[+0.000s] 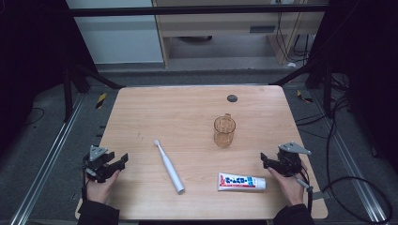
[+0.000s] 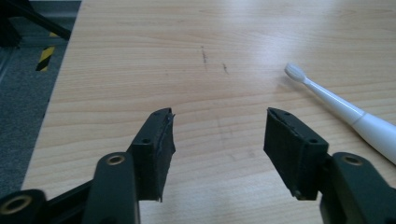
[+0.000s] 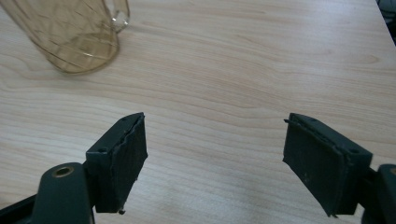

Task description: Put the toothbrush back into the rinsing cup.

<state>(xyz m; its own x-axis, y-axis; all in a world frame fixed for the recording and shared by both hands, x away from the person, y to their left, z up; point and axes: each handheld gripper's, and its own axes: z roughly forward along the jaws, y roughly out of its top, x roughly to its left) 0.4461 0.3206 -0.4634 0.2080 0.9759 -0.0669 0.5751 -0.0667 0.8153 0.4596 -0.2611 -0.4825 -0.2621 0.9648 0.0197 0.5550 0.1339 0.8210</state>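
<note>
A white electric toothbrush lies diagonally on the wooden table, brush head pointing away; its head also shows in the left gripper view. An amber see-through cup with a handle stands upright right of centre, seen too at the top left of the right gripper view. A toothpaste tube lies flat near the front edge. My left gripper rests open at the table's left front, left of the toothbrush. My right gripper is open at the right front, just above the tube's cap end. Both hold nothing.
A dark round cable port sits near the table's far edge. Black frame legs and cables flank the table on the floor. A pale cabinet stands beyond the far edge.
</note>
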